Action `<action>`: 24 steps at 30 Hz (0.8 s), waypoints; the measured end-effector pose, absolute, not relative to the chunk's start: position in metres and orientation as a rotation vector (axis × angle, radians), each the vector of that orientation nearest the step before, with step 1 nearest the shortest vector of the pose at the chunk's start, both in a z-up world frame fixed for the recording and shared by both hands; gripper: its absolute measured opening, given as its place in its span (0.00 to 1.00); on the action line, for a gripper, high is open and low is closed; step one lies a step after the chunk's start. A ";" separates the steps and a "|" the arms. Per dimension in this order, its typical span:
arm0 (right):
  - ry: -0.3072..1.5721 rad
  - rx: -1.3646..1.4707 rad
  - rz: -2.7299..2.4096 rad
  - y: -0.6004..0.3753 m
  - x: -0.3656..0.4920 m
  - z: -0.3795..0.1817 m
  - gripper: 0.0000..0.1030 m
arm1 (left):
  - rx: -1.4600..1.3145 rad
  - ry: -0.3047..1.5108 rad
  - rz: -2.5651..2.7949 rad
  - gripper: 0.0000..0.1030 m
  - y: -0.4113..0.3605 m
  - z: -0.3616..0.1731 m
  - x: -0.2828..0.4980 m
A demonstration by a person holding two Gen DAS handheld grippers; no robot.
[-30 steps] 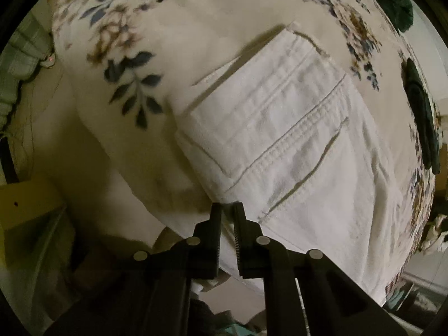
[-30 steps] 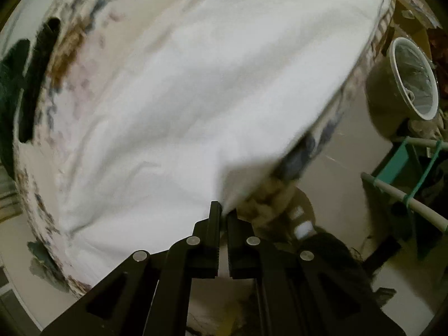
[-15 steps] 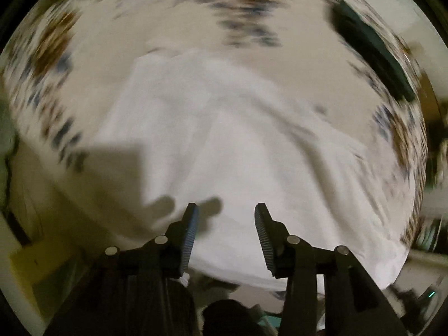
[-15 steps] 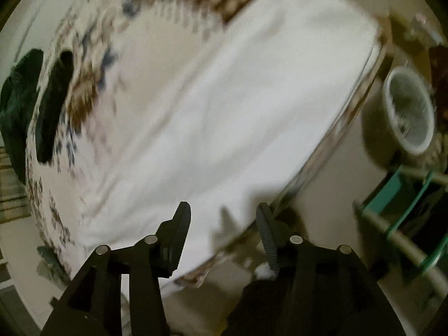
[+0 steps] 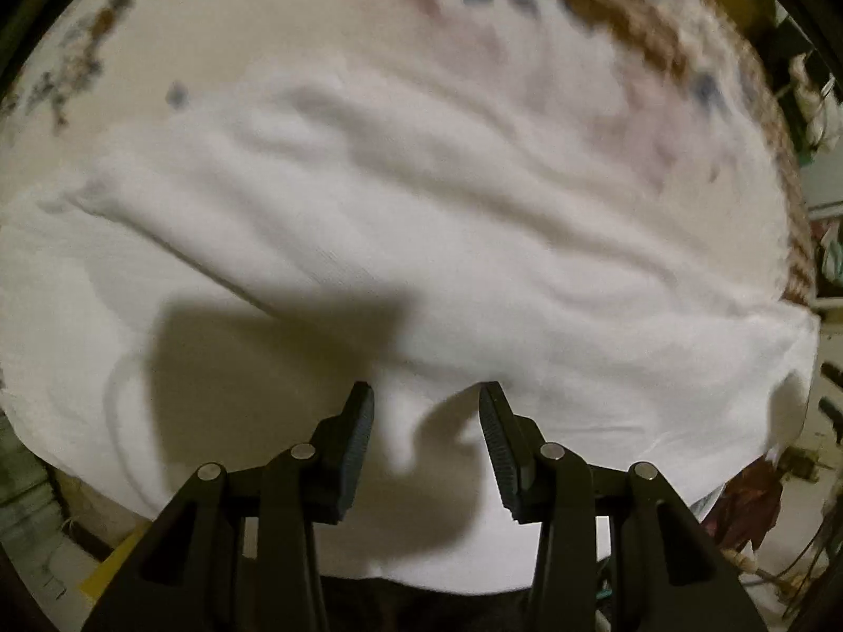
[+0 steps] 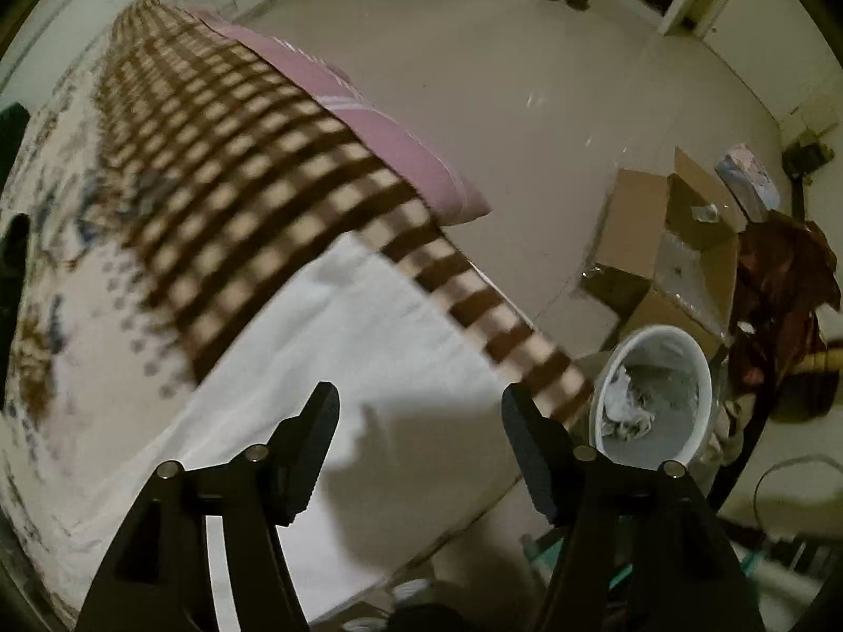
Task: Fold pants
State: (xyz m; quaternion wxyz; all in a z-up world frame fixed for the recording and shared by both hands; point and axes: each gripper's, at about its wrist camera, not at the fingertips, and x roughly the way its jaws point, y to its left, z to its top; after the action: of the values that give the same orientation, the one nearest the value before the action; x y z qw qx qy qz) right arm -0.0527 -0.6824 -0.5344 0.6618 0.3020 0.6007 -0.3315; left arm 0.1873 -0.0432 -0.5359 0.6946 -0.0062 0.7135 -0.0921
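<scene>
White pants [image 5: 421, 274] on bed | left gripper [image 5: 425, 411], right gripper [image 6: 419, 411] spread | bin [image 6: 653, 395] beside

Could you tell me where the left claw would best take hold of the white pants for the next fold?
Probably at the near hem edge of the white pants, coming in low from the bed's near side. The left claw is open, and a small raised fold sits right between its fingers, giving an edge to pinch.

Pants [image 5: 421, 242] blurred, cut off left; floral bedspread [image 5: 527, 26] smeared by motion.
</scene>
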 end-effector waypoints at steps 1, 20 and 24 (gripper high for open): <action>1.368 0.697 -0.722 -0.691 -0.051 -0.544 0.65 | -0.004 1.607 -0.194 0.38 -0.043 -0.543 0.186; 1.292 1.106 -0.653 -0.780 -0.134 -0.565 0.46 | -0.020 1.710 -0.110 1.00 -0.038 -0.558 0.185; 1.319 1.143 -0.642 -0.751 -0.139 -0.581 0.46 | -0.018 1.710 -0.112 1.00 -0.042 -0.560 0.192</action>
State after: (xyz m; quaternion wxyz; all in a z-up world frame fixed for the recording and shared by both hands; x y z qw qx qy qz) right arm -0.1394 -0.7511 -0.5814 0.5979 0.4926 0.5685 -0.2768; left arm 0.1917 -0.0422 -0.5603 0.6548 -0.0079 0.7541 -0.0494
